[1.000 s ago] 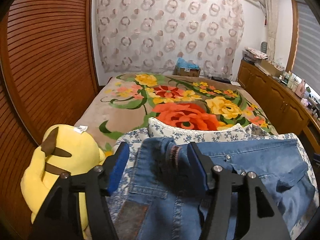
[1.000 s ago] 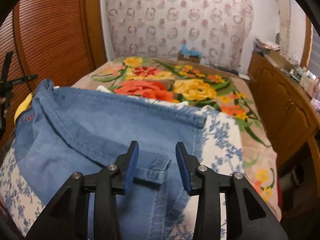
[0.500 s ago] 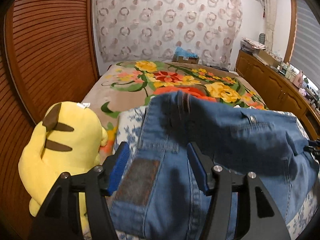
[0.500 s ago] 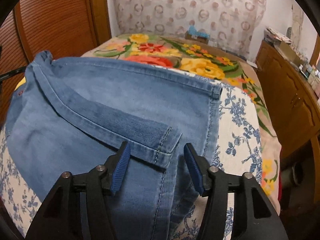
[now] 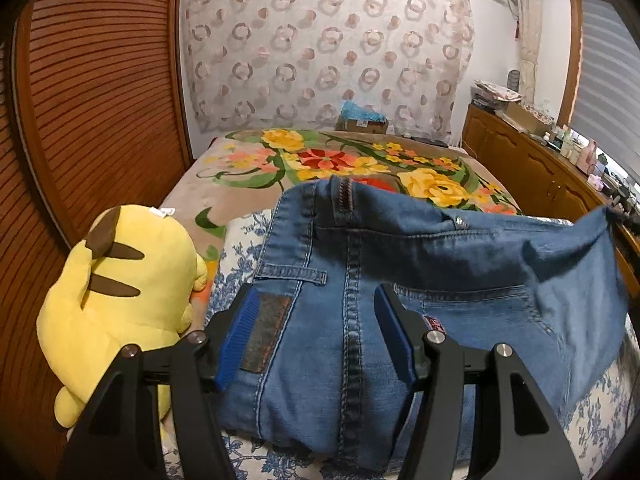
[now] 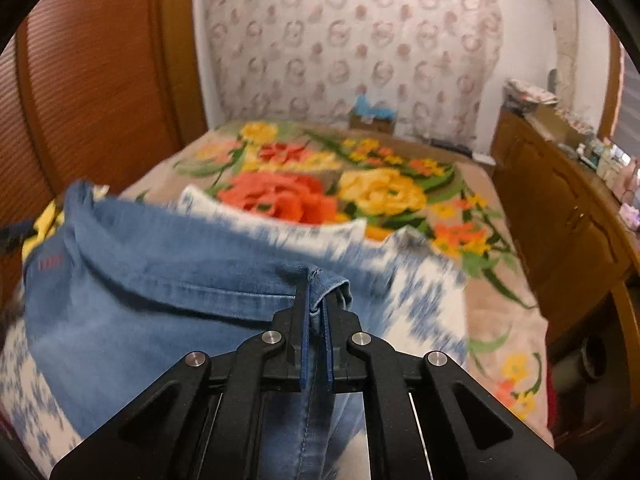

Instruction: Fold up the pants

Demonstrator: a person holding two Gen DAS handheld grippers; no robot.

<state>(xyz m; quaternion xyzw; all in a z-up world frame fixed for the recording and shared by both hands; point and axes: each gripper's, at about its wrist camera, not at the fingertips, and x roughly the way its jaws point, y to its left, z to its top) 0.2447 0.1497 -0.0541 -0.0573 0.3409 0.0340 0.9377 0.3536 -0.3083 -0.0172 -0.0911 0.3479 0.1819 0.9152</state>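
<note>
Blue denim pants (image 5: 400,272) lie on the near end of the bed, waistband toward me, with a leather patch (image 5: 266,332) at the left. My left gripper (image 5: 316,336) is open, its blue pads either side of the rear seam, just above the cloth. The far right part of the pants is lifted off the bed. In the right wrist view my right gripper (image 6: 317,312) is shut on a folded edge of the pants (image 6: 160,304) and holds it raised.
A yellow plush toy (image 5: 120,288) sits at the left beside the pants. A blue-and-white floral cloth (image 6: 408,292) lies under the pants on the flowered blanket (image 5: 340,164). A slatted wooden wall (image 5: 92,100) stands left, a wooden cabinet (image 5: 532,164) right.
My right gripper closed on the pants' edge and lifted it. The pants have been drawn up and spread under my left gripper, which stays open.
</note>
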